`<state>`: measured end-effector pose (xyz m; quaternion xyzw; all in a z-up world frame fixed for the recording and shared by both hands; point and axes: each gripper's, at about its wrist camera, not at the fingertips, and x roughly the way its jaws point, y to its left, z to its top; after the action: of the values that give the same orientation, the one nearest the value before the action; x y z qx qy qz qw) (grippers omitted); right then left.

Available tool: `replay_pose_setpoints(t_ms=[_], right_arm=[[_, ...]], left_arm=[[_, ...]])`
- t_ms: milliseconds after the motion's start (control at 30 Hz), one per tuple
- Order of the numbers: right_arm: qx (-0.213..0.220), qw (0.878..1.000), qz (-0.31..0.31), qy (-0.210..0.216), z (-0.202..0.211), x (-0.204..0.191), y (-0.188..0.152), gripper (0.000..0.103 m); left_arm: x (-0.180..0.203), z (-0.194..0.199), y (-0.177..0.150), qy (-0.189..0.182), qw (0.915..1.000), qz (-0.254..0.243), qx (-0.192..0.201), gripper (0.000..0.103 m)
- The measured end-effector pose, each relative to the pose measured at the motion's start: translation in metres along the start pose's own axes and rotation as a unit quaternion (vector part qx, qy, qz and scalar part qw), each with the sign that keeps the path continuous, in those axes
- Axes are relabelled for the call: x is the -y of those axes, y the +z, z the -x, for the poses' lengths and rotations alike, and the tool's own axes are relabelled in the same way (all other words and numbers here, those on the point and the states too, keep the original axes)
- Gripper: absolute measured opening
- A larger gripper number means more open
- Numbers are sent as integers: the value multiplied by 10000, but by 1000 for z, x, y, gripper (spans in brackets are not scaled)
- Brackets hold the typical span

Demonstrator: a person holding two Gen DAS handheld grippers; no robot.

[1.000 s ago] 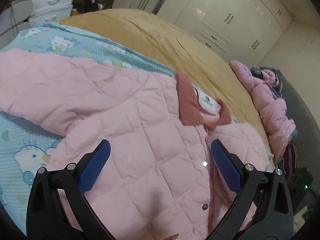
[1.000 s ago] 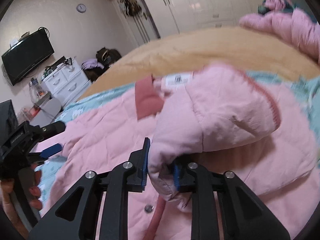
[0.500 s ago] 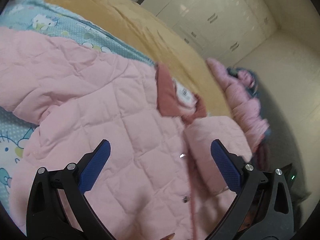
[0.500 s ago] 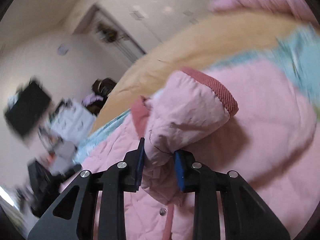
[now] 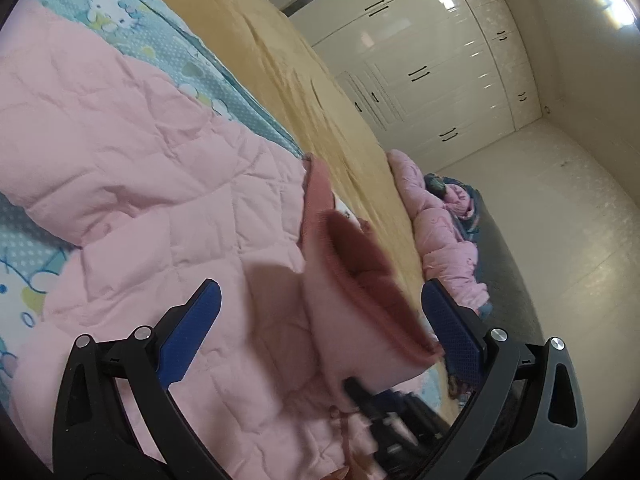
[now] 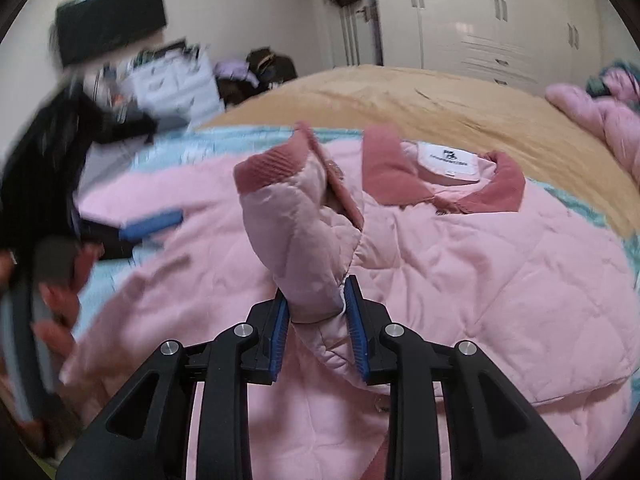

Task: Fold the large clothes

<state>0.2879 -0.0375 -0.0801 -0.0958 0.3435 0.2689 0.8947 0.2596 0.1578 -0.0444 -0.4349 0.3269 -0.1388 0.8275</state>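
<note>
A pink quilted jacket (image 6: 480,264) with a dark pink collar (image 6: 500,188) lies front up on the bed. My right gripper (image 6: 316,320) pinches its sleeve (image 6: 296,240) just below the ribbed cuff and holds it up over the jacket's chest. The jaws are opening slightly, but the pads still press the fabric. My left gripper (image 5: 320,332) is wide open above the jacket front. In the left wrist view the lifted sleeve cuff (image 5: 360,280) hangs between its fingers without touching the pads. The right gripper (image 5: 372,404) shows there as a dark blur under the cuff.
A teal cartoon-print blanket (image 5: 160,40) lies under the jacket on a tan bed cover (image 5: 280,80). More pink clothes (image 5: 440,232) are piled at the bed's far edge. White wardrobes (image 5: 440,80), a dresser (image 6: 172,80) and a wall TV (image 6: 108,28) stand around. A hand (image 6: 56,292) holds the left gripper.
The right gripper carried the sleeve across the jacket's chest toward the left side. The left gripper rolled and shifted, and the cuff now hangs between its open fingers.
</note>
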Motion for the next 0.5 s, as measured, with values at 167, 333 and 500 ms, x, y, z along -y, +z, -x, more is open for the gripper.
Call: replay_pose_setpoints(t_ms=[167, 333, 500], right_arm=[[-275, 9989, 110, 363, -3, -6, -13, 45], [-302, 9981, -47, 538, 9, 0, -15, 55], [-68, 9989, -320, 334, 38, 28, -17, 55]], left_arm=[[-13, -18, -5, 0, 9992, 227, -328, 94], [-22, -41, -17, 235, 9972, 254, -658, 94], [-10, -55, -28, 667, 9953, -288, -646, 94]])
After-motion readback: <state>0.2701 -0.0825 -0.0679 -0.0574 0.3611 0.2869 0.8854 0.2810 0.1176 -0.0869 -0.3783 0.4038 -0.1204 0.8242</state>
